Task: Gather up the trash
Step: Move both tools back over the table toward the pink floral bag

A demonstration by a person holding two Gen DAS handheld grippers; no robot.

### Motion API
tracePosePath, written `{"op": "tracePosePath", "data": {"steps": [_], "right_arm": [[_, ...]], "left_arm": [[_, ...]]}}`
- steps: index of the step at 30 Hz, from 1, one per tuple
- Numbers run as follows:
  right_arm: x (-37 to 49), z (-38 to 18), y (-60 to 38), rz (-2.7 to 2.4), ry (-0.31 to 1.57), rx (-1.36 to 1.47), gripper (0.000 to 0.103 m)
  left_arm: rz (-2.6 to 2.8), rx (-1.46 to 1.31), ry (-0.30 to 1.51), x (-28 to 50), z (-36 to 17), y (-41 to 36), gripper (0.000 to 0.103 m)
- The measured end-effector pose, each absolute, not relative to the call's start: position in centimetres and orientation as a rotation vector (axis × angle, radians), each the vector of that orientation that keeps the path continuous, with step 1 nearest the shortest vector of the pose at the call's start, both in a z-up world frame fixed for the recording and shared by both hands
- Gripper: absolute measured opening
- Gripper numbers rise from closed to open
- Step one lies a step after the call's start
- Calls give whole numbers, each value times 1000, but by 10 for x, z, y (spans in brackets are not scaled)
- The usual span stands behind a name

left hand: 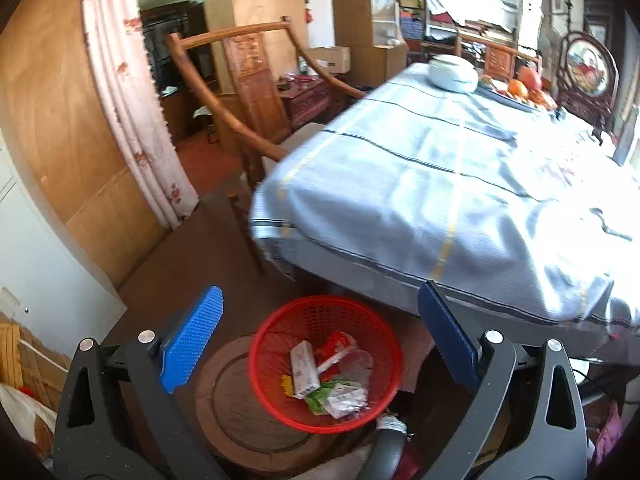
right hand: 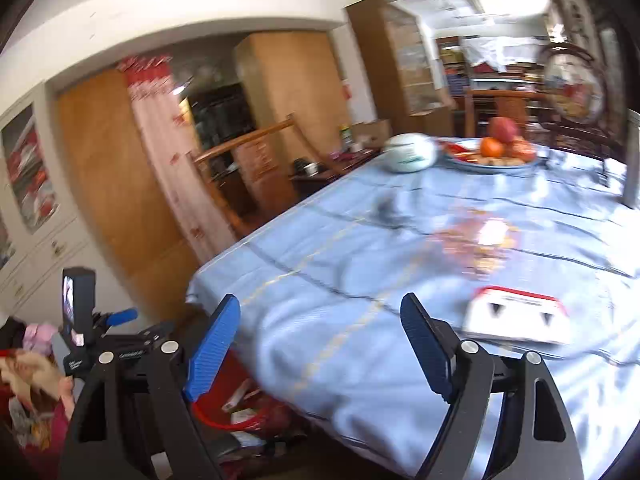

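A red plastic basket sits on a round wooden stool below the table edge and holds several wrappers and small packets. My left gripper hangs open and empty above the basket. The basket's rim also shows in the right wrist view. My right gripper is open and empty over the near corner of the blue tablecloth. A white and red carton lies on the cloth to its right. A blurred orange wrapper lies farther back.
A wooden chair stands at the table's left side. A white bowl and a fruit plate sit at the far end. A curtain and wooden cabinets line the left. A round stool bears the basket.
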State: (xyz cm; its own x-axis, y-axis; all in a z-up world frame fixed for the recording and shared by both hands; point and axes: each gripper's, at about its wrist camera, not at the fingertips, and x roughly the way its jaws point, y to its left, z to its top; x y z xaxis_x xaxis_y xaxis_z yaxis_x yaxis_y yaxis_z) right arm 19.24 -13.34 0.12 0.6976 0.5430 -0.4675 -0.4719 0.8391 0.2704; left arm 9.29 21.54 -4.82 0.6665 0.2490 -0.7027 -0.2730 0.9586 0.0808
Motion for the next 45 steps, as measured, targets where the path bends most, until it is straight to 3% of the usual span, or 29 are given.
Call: {"op": "tracePosePath", "data": {"steps": [14, 25, 29, 39, 42, 45], "right_arm": [[232, -51, -246, 334, 715, 169, 87], [280, -67, -205, 393, 832, -296, 89], [303, -77, -195, 454, 851, -439, 94], [340, -93, -187, 626, 884, -483, 94], [345, -97, -190, 622, 931, -414, 91], [349, -95, -208, 493, 1006, -277, 81]], "left_arm": [[183, 21, 847, 134, -63, 148, 95], [102, 57, 895, 197, -68, 104, 95], [85, 48, 910, 214, -67, 96, 95], [86, 90, 938, 245, -62, 77, 95], [76, 103, 941, 254, -59, 69, 95], [54, 120, 936, 266, -56, 56, 95]]}}
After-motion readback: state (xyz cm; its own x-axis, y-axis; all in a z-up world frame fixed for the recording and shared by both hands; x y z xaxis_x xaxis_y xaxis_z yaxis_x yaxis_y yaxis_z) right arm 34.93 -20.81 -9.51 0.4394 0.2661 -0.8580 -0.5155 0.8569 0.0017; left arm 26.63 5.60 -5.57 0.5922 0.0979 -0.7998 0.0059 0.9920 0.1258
